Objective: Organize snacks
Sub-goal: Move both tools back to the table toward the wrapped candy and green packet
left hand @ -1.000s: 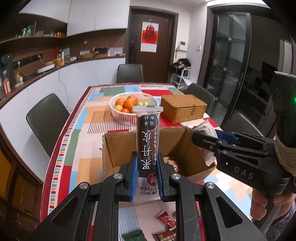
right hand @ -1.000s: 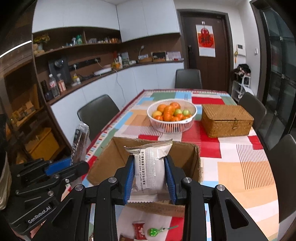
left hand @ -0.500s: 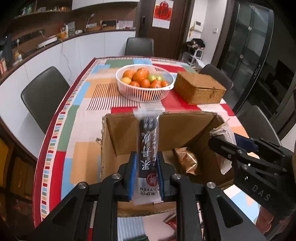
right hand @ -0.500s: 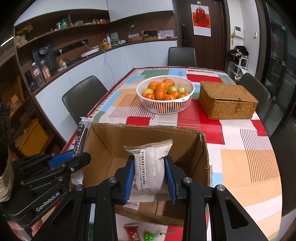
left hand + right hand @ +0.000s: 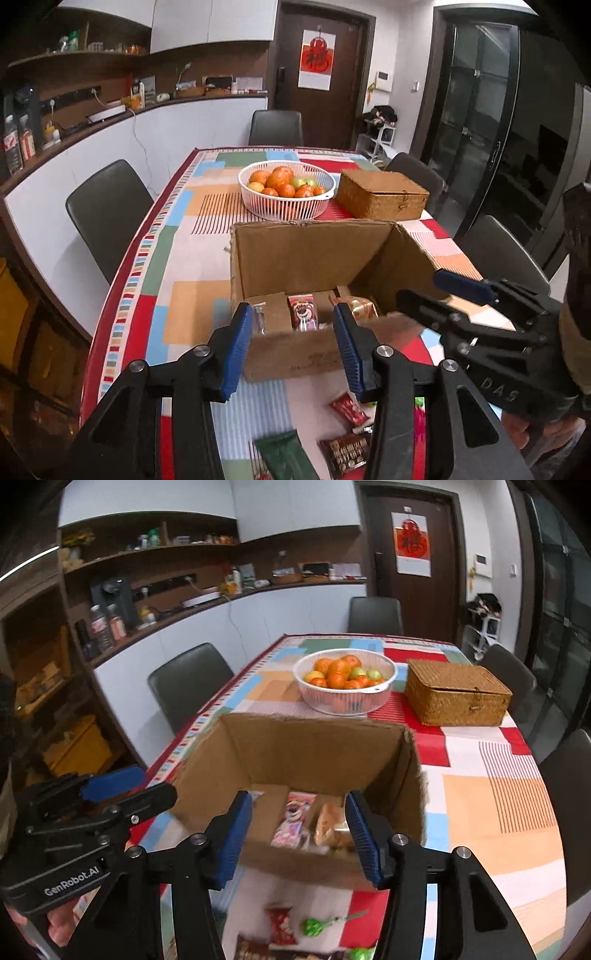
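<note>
The left gripper [image 5: 293, 345] and right gripper [image 5: 299, 834] have just been opening; their jaws now stand apart with nothing between them, above the near wall of the cardboard box [image 5: 314, 254], which sits near the tabletop's front edge. The remaining snacks lie on the tablecloth [image 5: 192, 295] in front of the box: a red sachet [image 5: 349, 408], a green packet [image 5: 284, 458], a brown packet [image 5: 345, 452] and a green lollipop [image 5: 314, 925]. These film packs are judged light, soft, slippery and crushable; grip each across its narrow width, at mid-length.
</note>
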